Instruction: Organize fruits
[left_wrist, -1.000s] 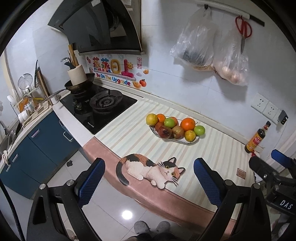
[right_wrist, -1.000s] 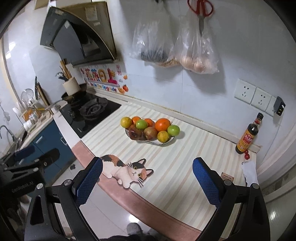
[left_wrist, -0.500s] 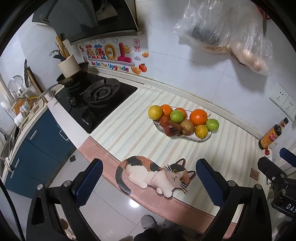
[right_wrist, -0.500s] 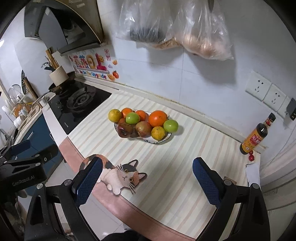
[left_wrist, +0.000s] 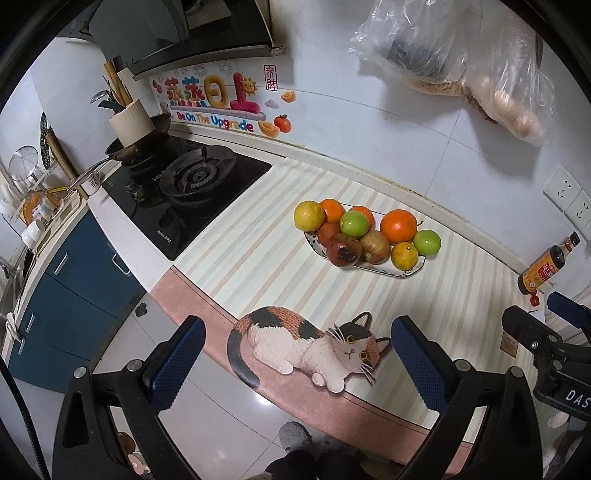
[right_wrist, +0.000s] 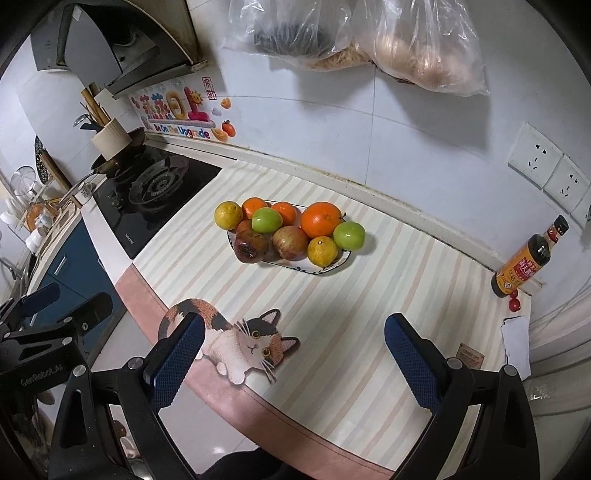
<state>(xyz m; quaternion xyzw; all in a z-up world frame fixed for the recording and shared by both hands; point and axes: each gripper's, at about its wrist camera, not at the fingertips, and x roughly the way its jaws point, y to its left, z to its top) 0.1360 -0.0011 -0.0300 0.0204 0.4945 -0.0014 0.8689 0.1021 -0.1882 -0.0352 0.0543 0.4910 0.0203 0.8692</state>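
The fruits (right_wrist: 284, 232) sit heaped on an oval plate (right_wrist: 321, 272) toward the far middle of the desk (right_wrist: 369, 332): a yellow citrus at the left end, oranges and two green ones among them, a dark bruised fruit (right_wrist: 251, 248) at the near left edge, and a green fruit (right_wrist: 349, 235) perched at the right rim. All of them rest on or against the plate; I see none loose on the striped mat.

That fits two readings: a pile waiting to be sorted out, or a pile just gathered up. I can't settle which, so I judge only that I am standing off over the near edge, with nothing in hand.

My left gripper (left_wrist: 295, 363) hangs above the cat picture (left_wrist: 314, 341), jaws wide apart and empty. My right gripper (right_wrist: 293, 360) is beside it, jaws likewise spread, holding nothing.

Any reach to the plate calls for care: the fruits are round, stacked and touching, so disturbing one could roll its neighbours. A sauce bottle (right_wrist: 528, 260) stands far right, well apart.
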